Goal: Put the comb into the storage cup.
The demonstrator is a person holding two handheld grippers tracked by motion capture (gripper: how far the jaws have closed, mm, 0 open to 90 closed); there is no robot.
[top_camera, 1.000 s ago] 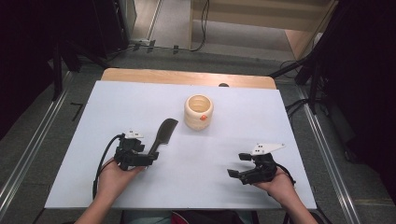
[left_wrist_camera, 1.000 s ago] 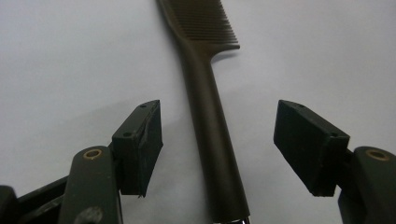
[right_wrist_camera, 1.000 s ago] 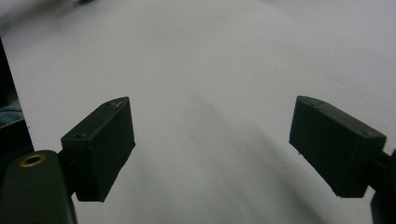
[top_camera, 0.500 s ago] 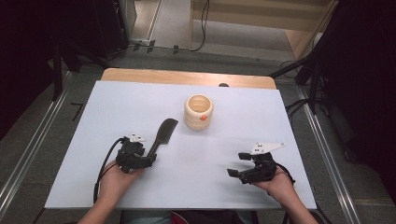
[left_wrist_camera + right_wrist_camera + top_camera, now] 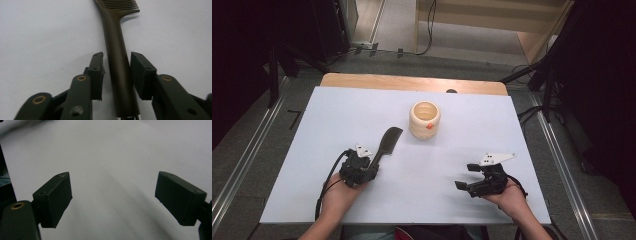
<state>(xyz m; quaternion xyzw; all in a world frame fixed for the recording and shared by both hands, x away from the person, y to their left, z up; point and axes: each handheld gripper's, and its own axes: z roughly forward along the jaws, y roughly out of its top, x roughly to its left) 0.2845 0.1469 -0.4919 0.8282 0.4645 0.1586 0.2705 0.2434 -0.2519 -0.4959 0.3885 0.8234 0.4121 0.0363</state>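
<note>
The left tongs (image 5: 116,72) have just been closing around the handle of the dark comb (image 5: 117,62), which lies flat on the white tabletop (image 5: 312,130) with its toothed head pointing away toward the round wooden cup (image 5: 425,120). The jaws stand narrow; the right pad (image 5: 141,72) looks to touch the handle, while a sliver of gap remains at the left, so the grip seems not yet firm. Lifted now, the smooth, tapered handle could pivot or slip out. Further right, the right tongs (image 5: 113,197) rest wide and empty over bare tabletop, well apart from the comb.
</note>
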